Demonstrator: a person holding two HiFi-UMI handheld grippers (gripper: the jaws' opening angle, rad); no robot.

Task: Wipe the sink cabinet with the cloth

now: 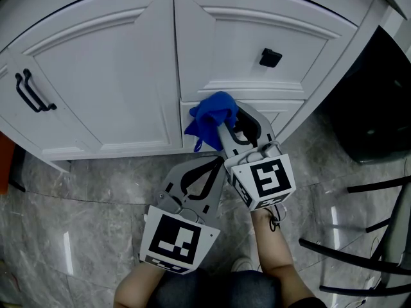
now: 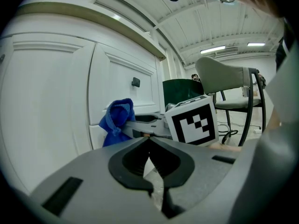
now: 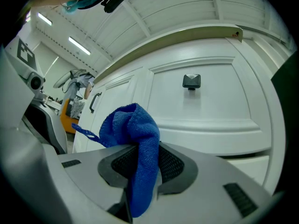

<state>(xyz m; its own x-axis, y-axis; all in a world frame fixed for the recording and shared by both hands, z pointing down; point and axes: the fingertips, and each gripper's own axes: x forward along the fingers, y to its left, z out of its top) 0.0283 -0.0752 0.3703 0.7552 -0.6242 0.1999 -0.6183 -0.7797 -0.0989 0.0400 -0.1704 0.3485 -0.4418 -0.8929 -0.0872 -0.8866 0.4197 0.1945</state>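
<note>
The white sink cabinet fills the upper part of the head view, and its square knob is taken as the landmark. Far left of the knob, a black bar handle is seen on the cabinet's left door.

Below and left of the knob, the left claw is held over the grey floor, clear of the cabinet front. Its jaws are closed tip to tip, and nothing is gripped between them.

Just below and left of the knob, the blue cloth is bunched against the lower panel, beside the seam with the left door; it appears to touch the cabinet face. The cloth is clamped in the right claw, directly below the knob. In the right gripper view a fold is pinched between the jaws, with the rest mounded above them and a tail hanging down.

Right of the knob, a dark bin stands beside the cabinet. A black chair frame is seen below it.
</note>
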